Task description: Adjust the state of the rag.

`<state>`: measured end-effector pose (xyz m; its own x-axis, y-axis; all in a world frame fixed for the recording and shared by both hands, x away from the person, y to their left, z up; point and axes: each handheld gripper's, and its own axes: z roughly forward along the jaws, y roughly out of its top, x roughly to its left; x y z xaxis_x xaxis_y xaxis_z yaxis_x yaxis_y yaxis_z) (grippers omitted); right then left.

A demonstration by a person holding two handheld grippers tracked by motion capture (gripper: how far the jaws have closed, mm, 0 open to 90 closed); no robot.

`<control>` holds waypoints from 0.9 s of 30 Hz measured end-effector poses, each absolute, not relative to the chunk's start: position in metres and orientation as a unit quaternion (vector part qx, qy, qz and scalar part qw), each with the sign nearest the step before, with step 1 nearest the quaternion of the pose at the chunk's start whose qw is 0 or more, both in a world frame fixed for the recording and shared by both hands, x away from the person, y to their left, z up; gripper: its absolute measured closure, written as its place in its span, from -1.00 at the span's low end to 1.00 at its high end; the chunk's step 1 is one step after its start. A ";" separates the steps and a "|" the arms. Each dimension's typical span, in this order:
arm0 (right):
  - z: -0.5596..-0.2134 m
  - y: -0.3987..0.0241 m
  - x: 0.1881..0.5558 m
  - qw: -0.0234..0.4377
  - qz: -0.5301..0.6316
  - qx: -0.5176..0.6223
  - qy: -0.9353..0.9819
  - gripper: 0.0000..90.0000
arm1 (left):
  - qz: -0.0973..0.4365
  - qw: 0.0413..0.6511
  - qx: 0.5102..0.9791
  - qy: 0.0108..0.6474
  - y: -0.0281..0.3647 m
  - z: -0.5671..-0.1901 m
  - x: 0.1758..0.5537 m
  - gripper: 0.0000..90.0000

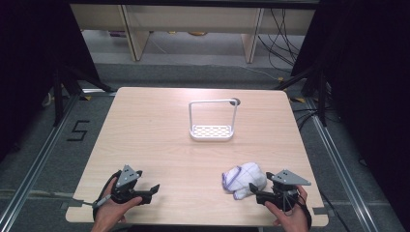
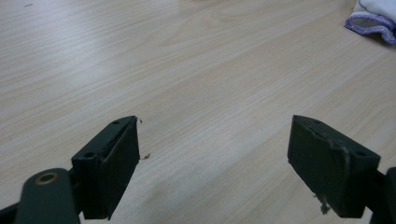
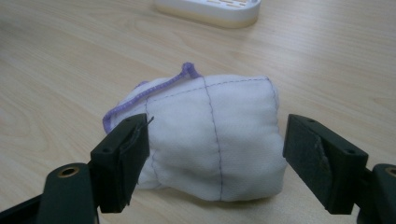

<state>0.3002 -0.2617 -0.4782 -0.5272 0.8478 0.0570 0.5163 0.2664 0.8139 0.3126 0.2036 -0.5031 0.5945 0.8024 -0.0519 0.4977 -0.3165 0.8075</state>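
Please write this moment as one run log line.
left gripper: open, nothing between | right gripper: open, at white cloth | rack: bare

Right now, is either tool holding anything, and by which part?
Nothing is held. The right tool is open, its jaws on either side of the bunched white cloth without pressing it. The left tool is open over bare table.

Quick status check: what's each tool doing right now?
Left tool: open, nothing between its jaws, bare table ahead.
Right tool: open, jaws either side of the bunched white cloth, not gripping it.
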 end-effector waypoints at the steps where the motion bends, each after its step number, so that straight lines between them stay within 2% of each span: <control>1: -0.478 -0.262 0.300 0.200 0.414 0.444 0.769 -0.46 | 0.183 0.413 0.791 0.412 0.203 -0.503 0.313 -0.64; 19: -0.471 -0.245 0.308 0.207 0.423 0.425 0.773 -0.29 | 0.192 0.417 0.790 0.406 0.199 -0.505 0.314 -0.65; 22: -0.468 -0.233 0.309 0.193 0.418 0.437 0.772 -0.24 | 0.192 0.401 0.800 0.403 0.200 -0.505 0.314 -0.65; 23: -0.468 -0.232 0.312 0.209 0.414 0.420 0.780 -0.22 | 0.192 0.401 0.800 0.403 0.200 -0.505 0.314 -0.65; 27: -0.468 -0.218 0.324 0.221 0.397 0.408 0.792 -0.11 | 0.191 0.406 0.795 0.408 0.199 -0.505 0.314 -0.65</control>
